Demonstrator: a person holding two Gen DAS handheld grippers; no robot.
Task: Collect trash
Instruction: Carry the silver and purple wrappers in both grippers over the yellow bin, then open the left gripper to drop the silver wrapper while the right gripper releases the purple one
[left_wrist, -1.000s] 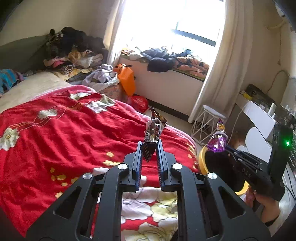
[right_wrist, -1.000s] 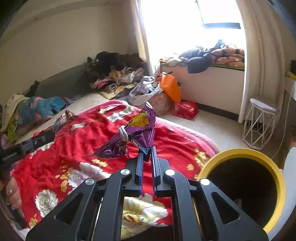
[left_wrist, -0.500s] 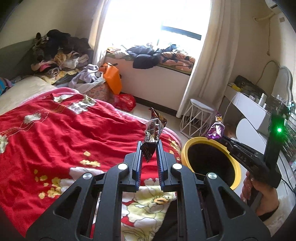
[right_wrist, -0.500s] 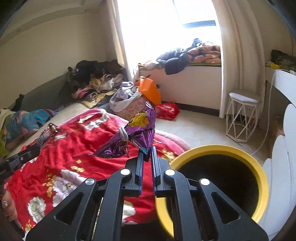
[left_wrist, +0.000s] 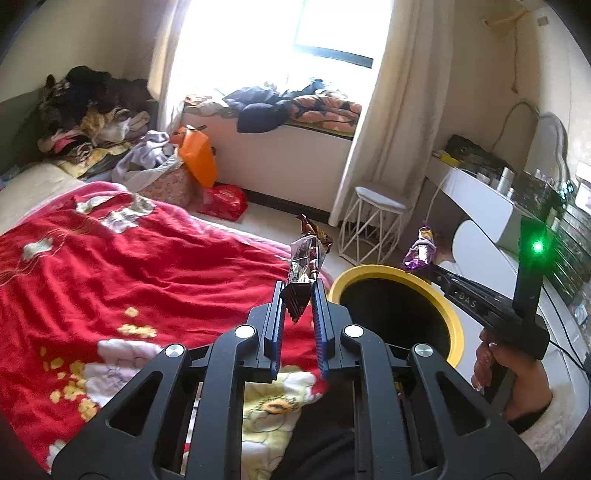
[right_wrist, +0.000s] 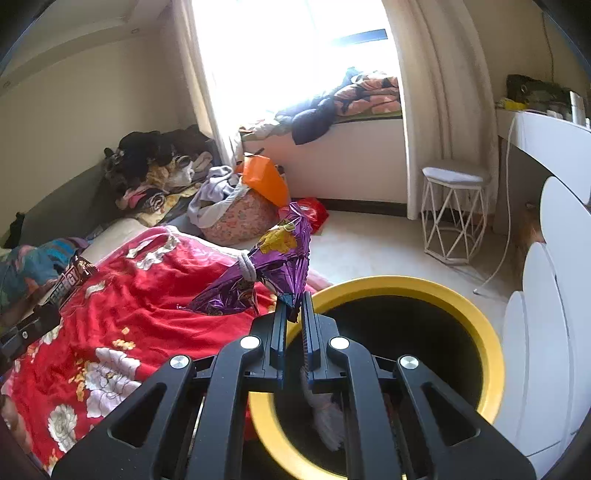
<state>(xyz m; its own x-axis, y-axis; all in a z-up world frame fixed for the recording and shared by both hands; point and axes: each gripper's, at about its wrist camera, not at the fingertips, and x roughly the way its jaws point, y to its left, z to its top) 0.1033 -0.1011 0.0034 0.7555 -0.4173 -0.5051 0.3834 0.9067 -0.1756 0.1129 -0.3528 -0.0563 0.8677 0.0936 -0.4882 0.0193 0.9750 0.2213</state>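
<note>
Two upright wrappers (left_wrist: 306, 258) (right_wrist: 269, 266), claw-held (left_wrist: 298, 295) (right_wrist: 293, 306).

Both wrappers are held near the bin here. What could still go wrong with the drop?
1. The left hand-held gripper holds its brown wrapper over the red blanket, beside the bin's yellow rim; released now, it would likely land on the bed.
2. The right hand-held gripper pinches only a corner of the purple wrapper, whose bulk hangs toward the bed, so it may flutter past the rim.
</note>
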